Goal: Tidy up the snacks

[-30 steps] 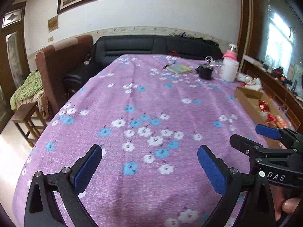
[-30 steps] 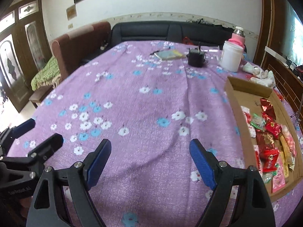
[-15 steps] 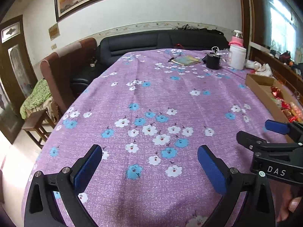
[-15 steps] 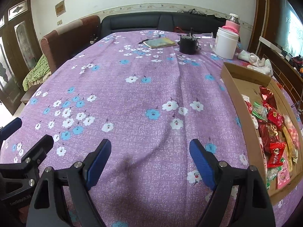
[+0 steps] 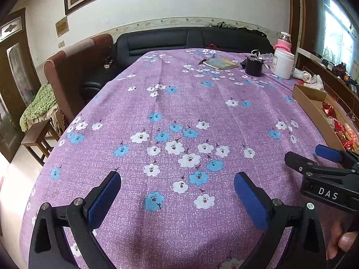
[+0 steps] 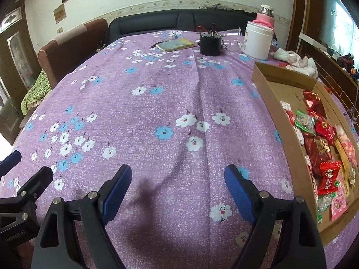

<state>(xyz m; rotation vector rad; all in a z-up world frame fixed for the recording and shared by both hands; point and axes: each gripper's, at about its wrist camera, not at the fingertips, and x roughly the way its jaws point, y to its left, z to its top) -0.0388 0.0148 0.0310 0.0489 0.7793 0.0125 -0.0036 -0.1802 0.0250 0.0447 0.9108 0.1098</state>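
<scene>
My left gripper (image 5: 177, 191) and right gripper (image 6: 178, 187) hang released over the counter (image 6: 157, 103); next I reach right for the snacks (image 6: 323, 143) in the box (image 6: 276, 112).

grippers (image 6: 177, 190): 2; cardboard tray (image 6: 276, 103): 1; white jar (image 6: 257, 40): 1; black pot (image 6: 209, 44): 1; notebook (image 6: 176, 44): 1

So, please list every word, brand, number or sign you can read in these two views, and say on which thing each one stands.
"DAS": white letters on the black body of the right gripper, seen from the left wrist view.
Small grey print on the body of the left gripper: too blurred to read.
Print on the snack packets in the cardboard box: too small to read.
Wall plaque: unreadable.
</scene>
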